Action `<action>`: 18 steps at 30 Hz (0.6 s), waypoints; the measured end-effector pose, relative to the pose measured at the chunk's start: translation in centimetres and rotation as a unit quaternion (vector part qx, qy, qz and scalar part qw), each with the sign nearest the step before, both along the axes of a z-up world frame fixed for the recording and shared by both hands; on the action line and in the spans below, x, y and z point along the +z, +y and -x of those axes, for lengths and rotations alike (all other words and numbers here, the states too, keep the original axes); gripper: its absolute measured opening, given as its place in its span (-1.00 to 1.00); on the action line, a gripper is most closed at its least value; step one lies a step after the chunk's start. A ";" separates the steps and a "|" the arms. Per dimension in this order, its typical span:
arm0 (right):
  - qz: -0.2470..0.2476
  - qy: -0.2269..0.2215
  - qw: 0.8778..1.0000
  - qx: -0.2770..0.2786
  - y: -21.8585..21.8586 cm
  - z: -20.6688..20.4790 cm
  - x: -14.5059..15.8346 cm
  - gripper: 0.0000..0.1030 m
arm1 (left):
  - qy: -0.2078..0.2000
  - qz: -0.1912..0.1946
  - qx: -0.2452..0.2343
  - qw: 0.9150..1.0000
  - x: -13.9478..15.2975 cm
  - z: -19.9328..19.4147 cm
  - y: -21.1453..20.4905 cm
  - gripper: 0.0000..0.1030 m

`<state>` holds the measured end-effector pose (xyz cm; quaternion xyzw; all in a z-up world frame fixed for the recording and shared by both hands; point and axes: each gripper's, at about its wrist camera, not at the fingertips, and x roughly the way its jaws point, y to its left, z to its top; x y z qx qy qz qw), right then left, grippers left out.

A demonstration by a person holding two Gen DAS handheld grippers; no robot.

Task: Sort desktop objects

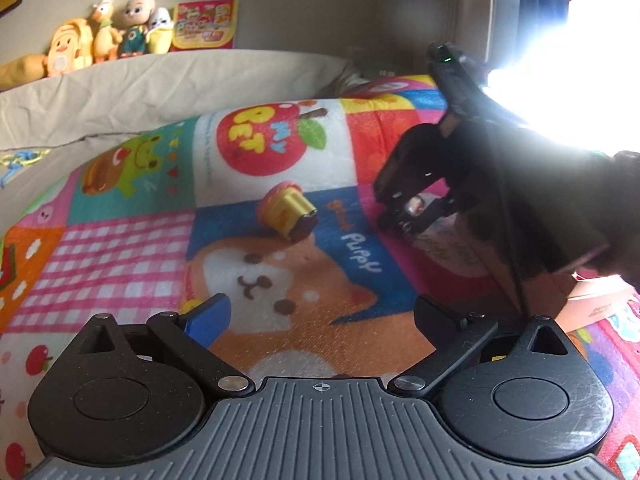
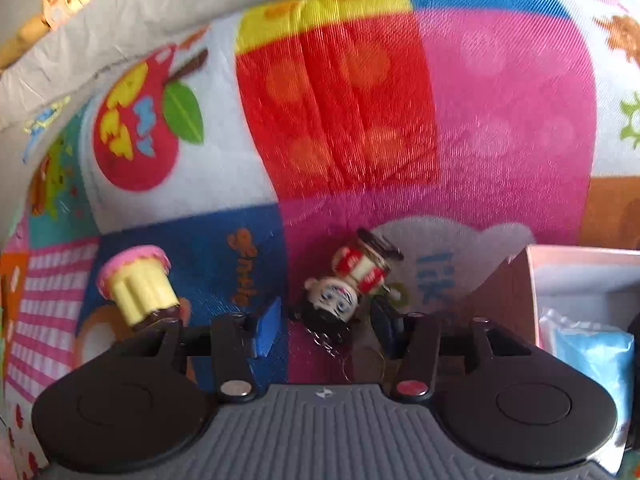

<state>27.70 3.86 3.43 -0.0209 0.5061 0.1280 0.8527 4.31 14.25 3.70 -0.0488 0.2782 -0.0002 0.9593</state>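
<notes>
A toy cupcake (image 1: pixel 289 212) with pink icing and a yellow cup lies on its side on the colourful blanket (image 1: pixel 120 248); it also shows in the right wrist view (image 2: pixel 138 282). My left gripper (image 1: pixel 320 316) is open and empty, hovering short of the cupcake. My right gripper (image 2: pixel 326 320) is open around a small doll figure (image 2: pixel 344 292) with a white face, black hair and a red-and-white body. In the left wrist view the right gripper (image 1: pixel 404 216) comes down from the right onto the figure (image 1: pixel 416 204).
A pink-rimmed cardboard box (image 2: pixel 580 280) stands at the right with a blue packet (image 2: pixel 592 352) inside; its corner shows in the left wrist view (image 1: pixel 600 304). Plush toys (image 1: pixel 108 32) line the far wall behind a grey bedsheet (image 1: pixel 160 88).
</notes>
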 end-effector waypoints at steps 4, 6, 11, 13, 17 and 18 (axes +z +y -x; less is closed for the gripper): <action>-0.030 -0.029 0.998 0.040 -1.8 3.5 2.4 -0.26 | 0.002 -0.001 0.003 1.000 0.1 -0.2 -0.1 0.96; -0.068 -0.031 0.994 0.083 -3.8 6.7 4.2 -0.26 | 0.002 -0.002 -0.001 1.000 0.2 -0.2 -0.4 0.96; -0.107 -0.064 0.976 0.181 -12.1 16.3 6.7 -0.25 | 0.002 -0.002 -0.010 1.000 0.3 -0.2 -1.2 0.96; -0.099 -0.078 0.973 0.192 -15.7 19.6 6.8 -0.25 | 0.001 -0.001 -0.013 1.000 0.3 -0.5 -1.5 0.96; -0.054 -0.080 0.979 0.181 -21.1 23.6 5.3 -0.25 | -0.012 -0.012 0.000 1.000 0.3 -2.4 -2.0 0.96; -0.047 -0.077 0.981 0.174 -22.1 24.1 4.5 -0.25 | -0.020 -0.020 0.011 1.000 0.3 -3.1 -2.1 0.96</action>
